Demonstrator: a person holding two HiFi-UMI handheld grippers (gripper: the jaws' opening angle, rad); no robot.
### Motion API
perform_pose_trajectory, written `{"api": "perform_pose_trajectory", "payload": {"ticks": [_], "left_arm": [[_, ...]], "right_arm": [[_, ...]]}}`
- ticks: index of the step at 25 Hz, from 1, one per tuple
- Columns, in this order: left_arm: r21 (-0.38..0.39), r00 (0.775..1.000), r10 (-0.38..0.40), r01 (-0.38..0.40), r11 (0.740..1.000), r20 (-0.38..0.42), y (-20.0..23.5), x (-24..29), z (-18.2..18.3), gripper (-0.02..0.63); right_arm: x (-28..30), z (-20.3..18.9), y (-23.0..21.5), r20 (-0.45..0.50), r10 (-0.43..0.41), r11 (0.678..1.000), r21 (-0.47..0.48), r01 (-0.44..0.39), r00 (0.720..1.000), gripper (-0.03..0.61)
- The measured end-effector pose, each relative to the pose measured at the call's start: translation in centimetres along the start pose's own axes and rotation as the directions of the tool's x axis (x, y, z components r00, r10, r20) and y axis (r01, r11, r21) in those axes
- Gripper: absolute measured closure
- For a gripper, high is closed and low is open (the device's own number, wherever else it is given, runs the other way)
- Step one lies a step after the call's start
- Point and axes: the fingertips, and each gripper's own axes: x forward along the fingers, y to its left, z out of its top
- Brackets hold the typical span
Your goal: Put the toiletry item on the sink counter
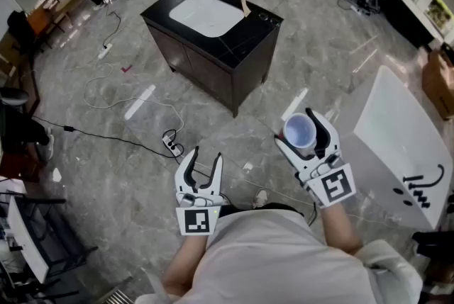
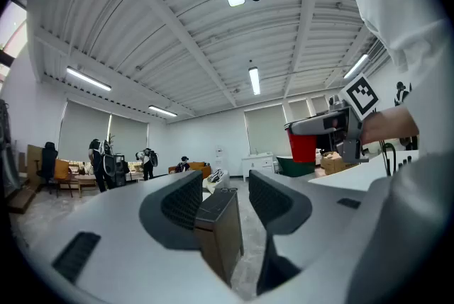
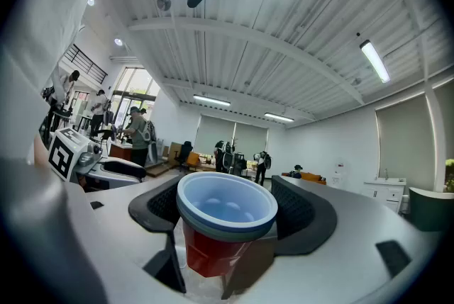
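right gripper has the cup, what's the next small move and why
Probably step forward, carrying the red plastic cup with a pale blue inside toward the black sink counter with the white basin. The right gripper is closed on the cup in mid-air, and the counter stands well ahead across the grey floor. The left gripper is open and empty.

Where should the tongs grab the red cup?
On its red wall just under the blue rim, from the sides, as the right tongs hold it. The cup stands upright and narrows downward, so the wider rim should keep it from slipping through.
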Motion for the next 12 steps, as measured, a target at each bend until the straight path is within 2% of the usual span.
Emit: {"api": "perform_pose_trajectory", "payload": {"ticks": [9, 12], "left_arm": [[-0.014, 1.0, 0.026, -0.026, 1.0, 0.004, -2.7, 1.3, 0.5, 0.42], [-0.022, 0.999, 0.045, -0.045, 0.999, -0.019, -2.7, 0.8, 0.0, 0.42]], "right_arm": [[-1.3, -0.7, -2.1, -0.004, 0.025, 1.0, -0.017, -0.025, 1.0, 0.212], [-1.2, -0.7, -2.4, 0.012, 0.033, 0.999, 0.031, -0.033, 0.999, 0.212]]}}
